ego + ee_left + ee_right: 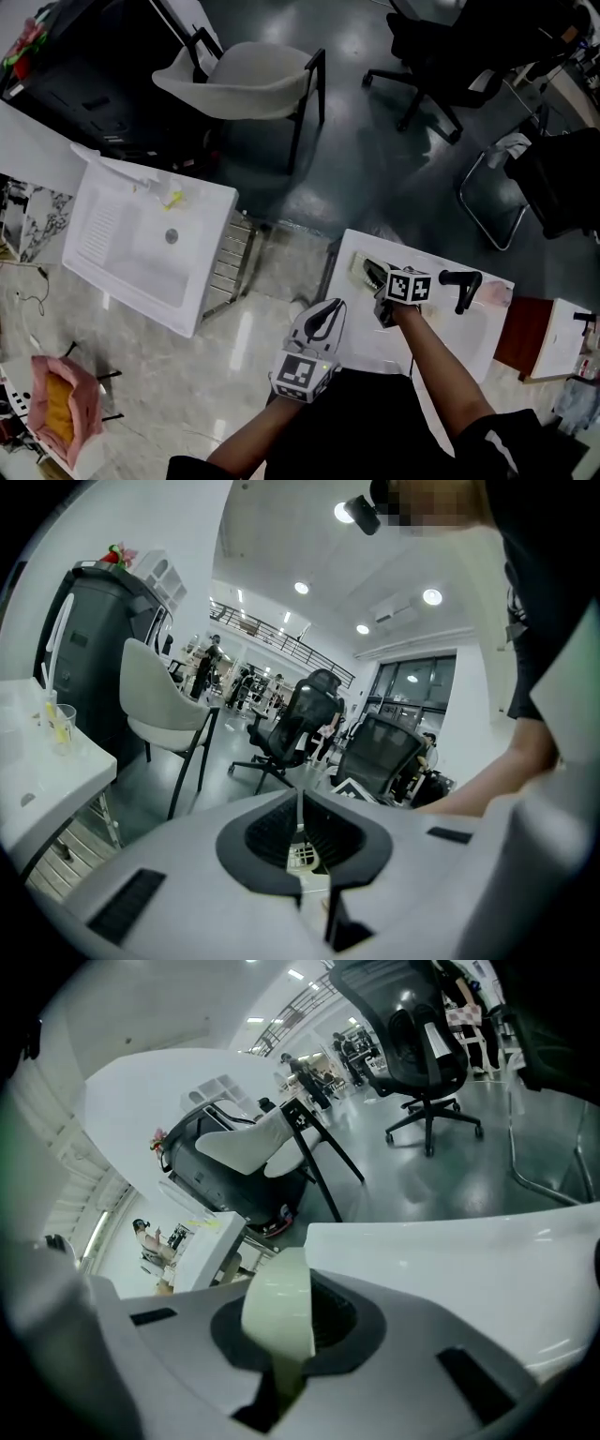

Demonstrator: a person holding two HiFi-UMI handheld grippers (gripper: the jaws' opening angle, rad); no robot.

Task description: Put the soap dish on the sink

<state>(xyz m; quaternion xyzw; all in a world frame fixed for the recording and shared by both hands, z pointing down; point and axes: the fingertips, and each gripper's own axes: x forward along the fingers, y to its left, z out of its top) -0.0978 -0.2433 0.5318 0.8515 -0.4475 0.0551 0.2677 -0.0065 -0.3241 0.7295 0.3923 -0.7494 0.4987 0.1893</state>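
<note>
Right tool (pixel 382 279): closed tight on one end of the soap dish (pixel 278 1312).
Soap dish place: it was over the left end of the near sink (pixel 361 330). I could not tell if it touched the sink.
Why held so: I judge that the end grip left the rest of the dish free to go down onto the rim.
Dish direction: it stood on its edge, with the long axis along the tool, pointing away from the person and slightly down.
Left tool (pixel 326 317): its jaws were together and held nothing. It hung just left of the sink, probably to keep out of the way.

Head view looked steeply down from overhead onto the near sink (pixel 464 323). Both gripper views rode close behind their own jaws, facing out across the room. All 3 shared white chair (pixel 246 80), black office chair (pixel 441 47).
</note>
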